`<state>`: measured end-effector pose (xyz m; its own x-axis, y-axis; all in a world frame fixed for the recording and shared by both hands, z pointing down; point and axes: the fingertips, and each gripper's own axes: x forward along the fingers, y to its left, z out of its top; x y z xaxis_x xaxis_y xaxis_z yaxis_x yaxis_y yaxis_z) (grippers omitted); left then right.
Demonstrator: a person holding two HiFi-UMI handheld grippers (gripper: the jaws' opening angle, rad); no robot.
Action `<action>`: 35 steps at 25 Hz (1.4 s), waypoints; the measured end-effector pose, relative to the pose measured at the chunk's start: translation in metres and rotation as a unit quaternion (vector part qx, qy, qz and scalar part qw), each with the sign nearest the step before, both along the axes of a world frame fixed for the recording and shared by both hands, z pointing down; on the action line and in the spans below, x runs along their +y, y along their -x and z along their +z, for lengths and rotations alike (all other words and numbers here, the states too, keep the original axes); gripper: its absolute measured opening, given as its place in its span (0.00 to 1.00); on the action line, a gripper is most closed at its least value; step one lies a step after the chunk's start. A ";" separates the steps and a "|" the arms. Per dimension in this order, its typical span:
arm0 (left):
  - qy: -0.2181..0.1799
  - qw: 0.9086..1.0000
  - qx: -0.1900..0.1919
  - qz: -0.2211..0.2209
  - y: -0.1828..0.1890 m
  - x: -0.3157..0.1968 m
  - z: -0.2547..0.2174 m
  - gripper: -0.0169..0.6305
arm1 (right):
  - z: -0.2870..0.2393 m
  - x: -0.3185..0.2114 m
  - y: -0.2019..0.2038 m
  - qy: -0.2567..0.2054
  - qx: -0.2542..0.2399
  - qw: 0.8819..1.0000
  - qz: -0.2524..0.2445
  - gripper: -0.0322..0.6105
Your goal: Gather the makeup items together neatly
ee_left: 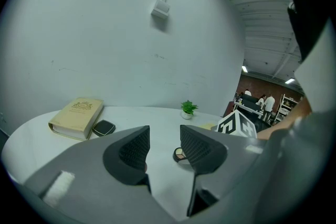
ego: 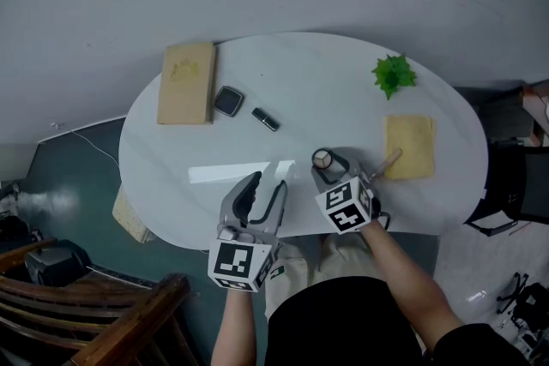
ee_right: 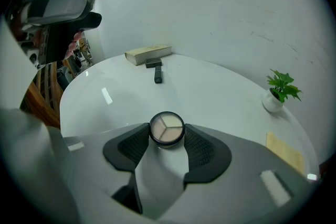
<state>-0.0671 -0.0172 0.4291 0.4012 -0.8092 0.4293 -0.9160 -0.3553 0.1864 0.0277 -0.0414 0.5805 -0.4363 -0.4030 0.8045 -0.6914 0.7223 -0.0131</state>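
A round eyeshadow palette sits between the tips of my right gripper, which is shut on it just above the near part of the white oval table. The palette also shows past my left gripper, which stands open with nothing between its jaws. In the head view the left gripper is over the table's front edge, left of the right one. A black square compact and a black lipstick tube lie at the far left.
A tan book lies beside the compact at the far left. A small green plant stands at the far right, a yellow pad nearer. A thin stick lies beside it. A wooden chair stands below left.
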 end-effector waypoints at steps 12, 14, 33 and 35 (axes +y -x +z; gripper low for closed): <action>0.007 1.000 -0.004 -0.003 0.002 0.006 0.006 0.31 | 0.007 0.001 -0.004 -0.006 0.009 1.000 -0.004 0.39; 0.007 1.000 -0.005 -0.003 0.001 0.007 0.006 0.31 | 0.008 0.001 -0.004 -0.008 0.011 1.000 -0.005 0.39; 0.035 0.999 -0.019 -0.004 0.001 0.005 0.020 0.31 | -0.019 0.005 -0.005 -0.009 -0.026 1.000 0.006 0.39; 0.037 0.999 -0.021 -0.002 0.002 0.000 0.023 0.31 | -0.027 0.006 -0.004 -0.011 -0.033 0.999 0.013 0.39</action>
<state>-0.0694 -0.0172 0.4521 0.3783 -0.7758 0.5049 -0.9250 -0.3381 0.1735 0.0321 -0.0355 0.5537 -0.4776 -0.4321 0.7650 -0.7083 0.7045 -0.0442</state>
